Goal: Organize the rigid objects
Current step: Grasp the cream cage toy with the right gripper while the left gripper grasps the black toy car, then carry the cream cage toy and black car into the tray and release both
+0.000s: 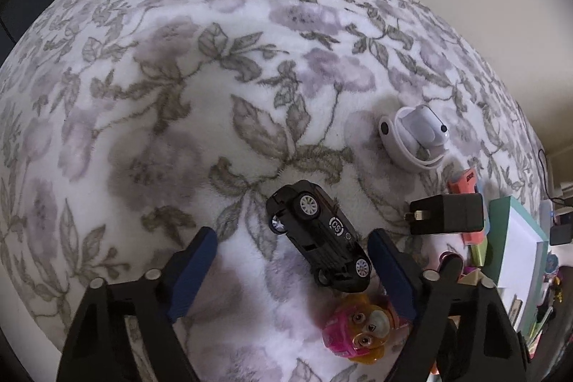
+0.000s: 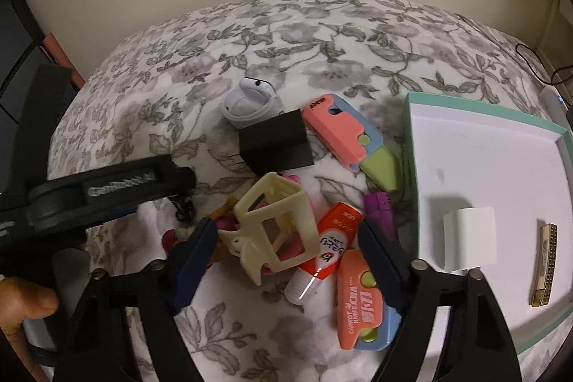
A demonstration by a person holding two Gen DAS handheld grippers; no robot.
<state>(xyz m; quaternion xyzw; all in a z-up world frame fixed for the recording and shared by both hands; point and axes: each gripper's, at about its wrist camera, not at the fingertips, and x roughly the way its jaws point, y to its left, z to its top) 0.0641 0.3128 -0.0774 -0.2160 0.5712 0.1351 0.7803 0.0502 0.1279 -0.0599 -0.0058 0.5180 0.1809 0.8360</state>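
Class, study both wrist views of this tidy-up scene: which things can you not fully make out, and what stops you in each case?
- Pink pup figure, left wrist view: its right side sits behind a gripper finger.
- Purple item, right wrist view: partly behind the box wall and a gripper finger; identity unclear.
- Pink pieces under the cream clip: mostly covered.
- Left gripper's body, right wrist view: blurred; it hides the toy car.

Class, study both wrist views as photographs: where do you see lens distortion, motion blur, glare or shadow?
Left wrist view: fisheye bulges the floral blanket into a dome, corners dark; the toy car is sharp. Right wrist view: the left gripper is motion-blurred, a glare streak crosses the red and white tube, and the white block shadows the tray.
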